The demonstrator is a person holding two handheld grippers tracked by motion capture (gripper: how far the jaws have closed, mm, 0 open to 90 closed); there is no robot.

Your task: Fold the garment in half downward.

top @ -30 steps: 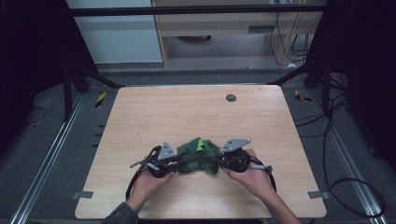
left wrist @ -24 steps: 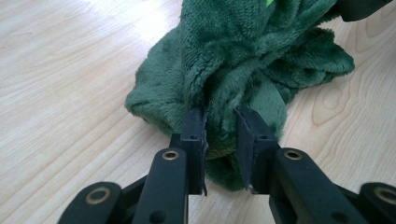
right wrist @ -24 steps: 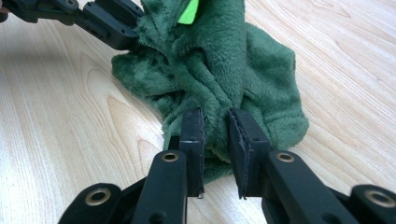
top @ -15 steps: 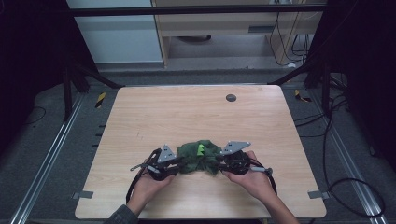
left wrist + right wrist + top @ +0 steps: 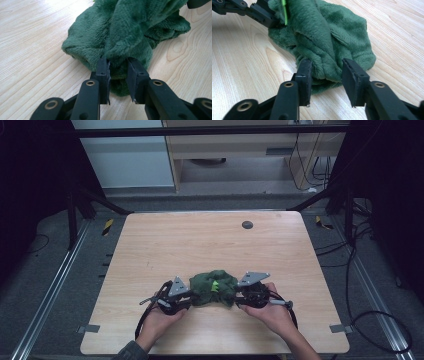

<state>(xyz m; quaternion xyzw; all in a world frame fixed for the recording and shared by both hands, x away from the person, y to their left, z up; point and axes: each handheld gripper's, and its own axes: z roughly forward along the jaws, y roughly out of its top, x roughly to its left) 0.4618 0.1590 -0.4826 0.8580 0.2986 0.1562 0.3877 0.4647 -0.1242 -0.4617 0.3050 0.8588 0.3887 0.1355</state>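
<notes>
A crumpled dark green fleece cloth [image 5: 214, 287] with a small bright green tag lies on the wooden table [image 5: 200, 240] near its front edge. My left gripper [image 5: 192, 296] comes at it from the left. In the left gripper view its jaws [image 5: 118, 67] pinch a hanging fold of the cloth [image 5: 125, 32]. My right gripper [image 5: 237, 296] meets the cloth from the right. Its jaws [image 5: 325, 72] have just been opening. A fold of the cloth [image 5: 329, 42] still sits between them, with a gap at the right-hand pad. The left gripper [image 5: 259, 12] shows beyond the cloth.
A small black disc [image 5: 247, 224] is set in the table's far side. Dark frame posts stand at the table's far corners. Cables [image 5: 370, 320] trail on the floor to the right, and a metal rail [image 5: 50, 290] runs along the floor on the left.
The bunched cloth looks a little lower and flatter between the two grippers. Both hands stay almost where they were.
</notes>
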